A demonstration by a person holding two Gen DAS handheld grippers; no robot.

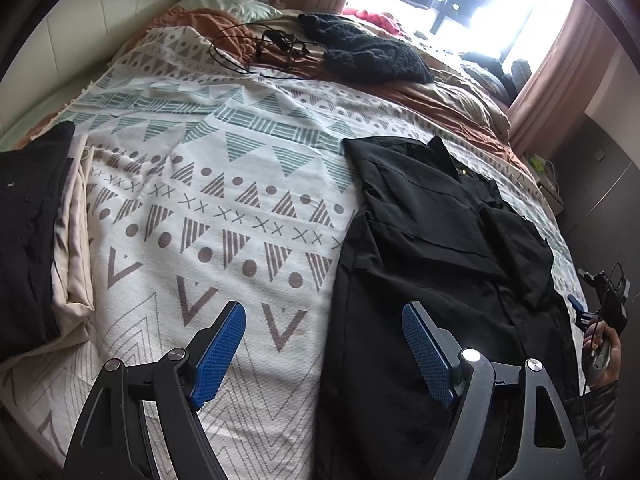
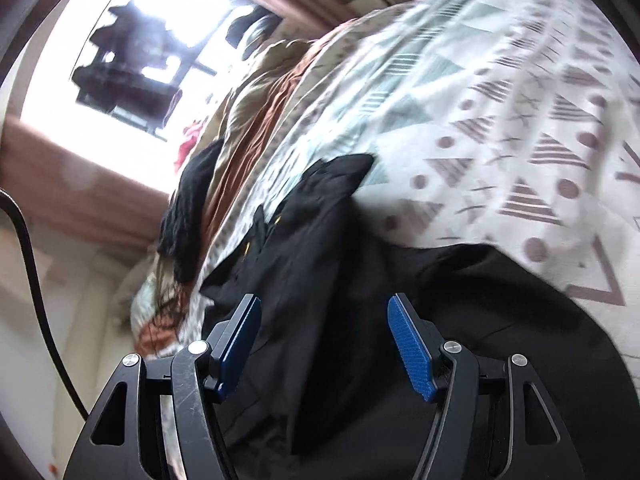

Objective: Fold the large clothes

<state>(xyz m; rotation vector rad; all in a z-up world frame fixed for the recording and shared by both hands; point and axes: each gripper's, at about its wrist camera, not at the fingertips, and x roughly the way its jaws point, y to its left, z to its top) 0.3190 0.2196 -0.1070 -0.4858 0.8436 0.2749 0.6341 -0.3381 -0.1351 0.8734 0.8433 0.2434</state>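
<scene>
Black shirt [image 1: 436, 248]: spread flat on the patterned bedspread [image 1: 224, 208].
Your left gripper [image 1: 324, 344]: fingers spread, empty, over the shirt's left edge.
Your right gripper [image 2: 324, 344]: fingers spread, empty, above the shirt.

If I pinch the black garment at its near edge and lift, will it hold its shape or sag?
Likely sag: the black garment lies in soft layered folds on the patterned bedspread, so it looks limp. Its smooth, thin-looking cloth may slip from a shallow pinch. Being large, the unlifted part would probably drag. Both the left gripper and right gripper are open, holding nothing.
</scene>
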